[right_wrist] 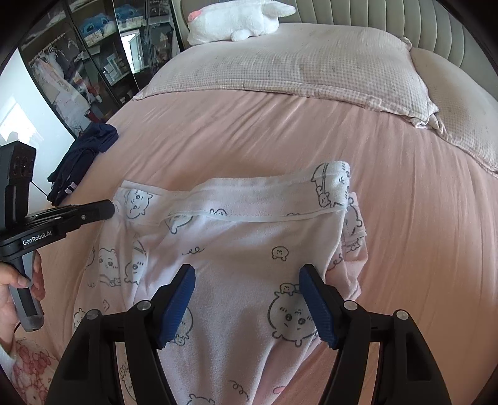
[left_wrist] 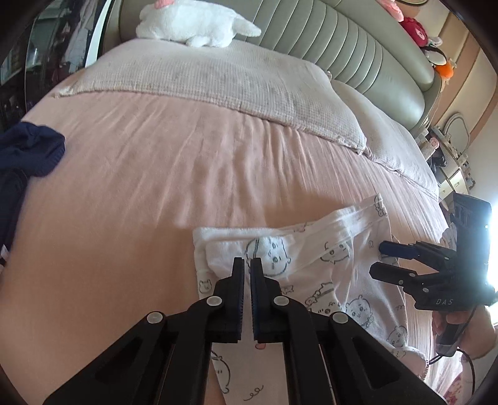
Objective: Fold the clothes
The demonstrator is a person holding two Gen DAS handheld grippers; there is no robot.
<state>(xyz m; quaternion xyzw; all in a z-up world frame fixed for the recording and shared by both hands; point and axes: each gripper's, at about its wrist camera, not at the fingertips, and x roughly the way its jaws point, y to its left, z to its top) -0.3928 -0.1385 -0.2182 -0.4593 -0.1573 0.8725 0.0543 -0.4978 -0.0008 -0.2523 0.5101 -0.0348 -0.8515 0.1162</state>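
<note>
A white garment with cartoon bear prints lies on the pink bed sheet, its waistband end folded over at the far side. It also shows in the left wrist view. My left gripper is over the garment's left corner, jaws nearly together; I cannot tell if cloth is pinched. In the right wrist view the left gripper touches the garment's left edge. My right gripper is open, hovering over the garment's middle. In the left wrist view the right gripper is at the garment's right edge.
A dark navy garment lies crumpled at the bed's left edge, also in the left wrist view. Pillows and a white plush toy sit at the head. A padded headboard is behind. A glass cabinet stands left.
</note>
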